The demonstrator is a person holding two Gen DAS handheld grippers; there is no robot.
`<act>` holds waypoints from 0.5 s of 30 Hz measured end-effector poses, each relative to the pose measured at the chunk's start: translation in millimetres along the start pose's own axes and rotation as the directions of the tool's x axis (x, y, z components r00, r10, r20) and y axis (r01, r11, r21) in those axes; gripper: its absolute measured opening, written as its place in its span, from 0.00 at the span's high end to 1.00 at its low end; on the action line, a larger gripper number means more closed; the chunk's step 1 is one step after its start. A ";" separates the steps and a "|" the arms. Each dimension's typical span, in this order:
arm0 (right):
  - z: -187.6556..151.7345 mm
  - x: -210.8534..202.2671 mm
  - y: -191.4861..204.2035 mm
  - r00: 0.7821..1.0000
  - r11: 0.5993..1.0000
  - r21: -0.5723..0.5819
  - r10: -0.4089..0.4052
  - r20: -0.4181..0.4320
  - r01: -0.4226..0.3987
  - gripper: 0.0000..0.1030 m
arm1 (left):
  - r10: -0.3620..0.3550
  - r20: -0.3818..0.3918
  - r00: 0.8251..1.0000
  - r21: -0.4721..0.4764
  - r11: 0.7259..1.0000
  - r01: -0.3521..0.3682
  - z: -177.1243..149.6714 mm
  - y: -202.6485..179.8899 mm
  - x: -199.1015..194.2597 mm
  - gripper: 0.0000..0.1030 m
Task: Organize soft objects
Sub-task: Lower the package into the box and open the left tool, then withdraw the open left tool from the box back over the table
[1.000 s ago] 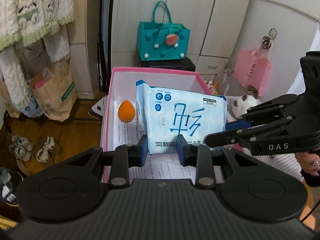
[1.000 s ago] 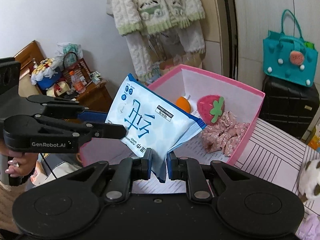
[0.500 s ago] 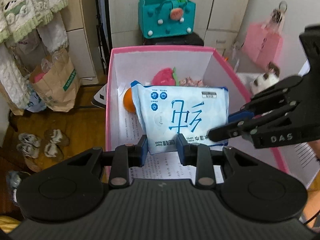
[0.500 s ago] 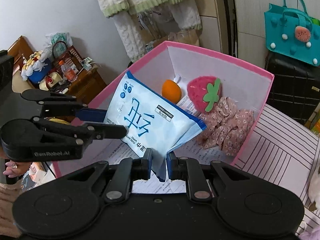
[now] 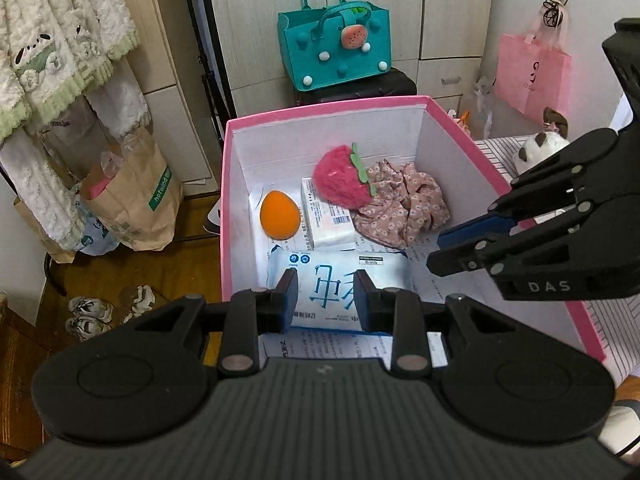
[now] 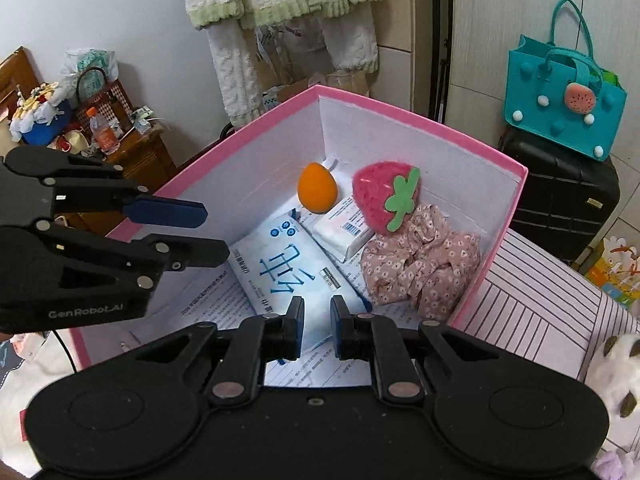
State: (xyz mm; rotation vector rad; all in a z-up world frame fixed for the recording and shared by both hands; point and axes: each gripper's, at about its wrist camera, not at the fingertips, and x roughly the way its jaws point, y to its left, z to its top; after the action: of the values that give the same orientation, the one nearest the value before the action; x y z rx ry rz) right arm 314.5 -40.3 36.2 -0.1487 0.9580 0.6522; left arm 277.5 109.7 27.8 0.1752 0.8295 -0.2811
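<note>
While flat in the pink box [image 6: 420, 128], wipes pack [image 6: 288, 268] apparently free; left gripper [image 5: 326, 294] and right gripper [image 6: 316, 326] both parted.

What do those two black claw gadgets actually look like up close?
Both are matte black plastic. Each has a wide ribbed body with two round discs, from which linkage bars with silver rivets lead to two jaws lined with blue pads. The left gripper carries white "GenRobot.AI" lettering on its side; the right gripper reads "DAS". A thin black cable trails beneath the left one.
</note>
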 end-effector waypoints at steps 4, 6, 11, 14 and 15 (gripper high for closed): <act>-7.1 -18.8 2.7 1.000 1.000 -0.001 0.005 0.025 -0.005 0.83 | -0.003 0.010 1.000 0.006 1.000 0.003 0.9 -4.1 -16.1 0.69; -11.7 -32.6 4.4 0.999 1.000 0.000 0.019 0.048 -0.019 0.81 | -0.002 0.018 1.000 0.009 1.000 0.002 1.0 -6.2 -28.1 0.68; -24.6 -67.6 12.2 0.993 0.998 -0.009 0.056 0.102 -0.055 0.78 | -0.017 0.029 0.999 0.027 1.000 0.016 -0.8 -15.0 -58.0 0.61; -33.0 -87.2 18.5 0.989 0.997 -0.020 0.075 0.124 -0.073 0.76 | -0.025 0.030 0.999 0.041 0.999 0.024 -4.7 -23.4 -77.3 0.60; -36.2 -94.4 21.1 0.988 0.997 -0.025 0.081 0.133 -0.079 0.76 | -0.029 0.039 0.999 0.038 0.999 0.028 -6.9 -25.8 -85.0 0.60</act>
State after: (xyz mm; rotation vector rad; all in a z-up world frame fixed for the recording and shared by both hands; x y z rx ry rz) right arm 238.7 -80.3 93.9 -0.0826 0.8312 0.7366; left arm 210.1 102.1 85.5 0.1922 0.7889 -0.3260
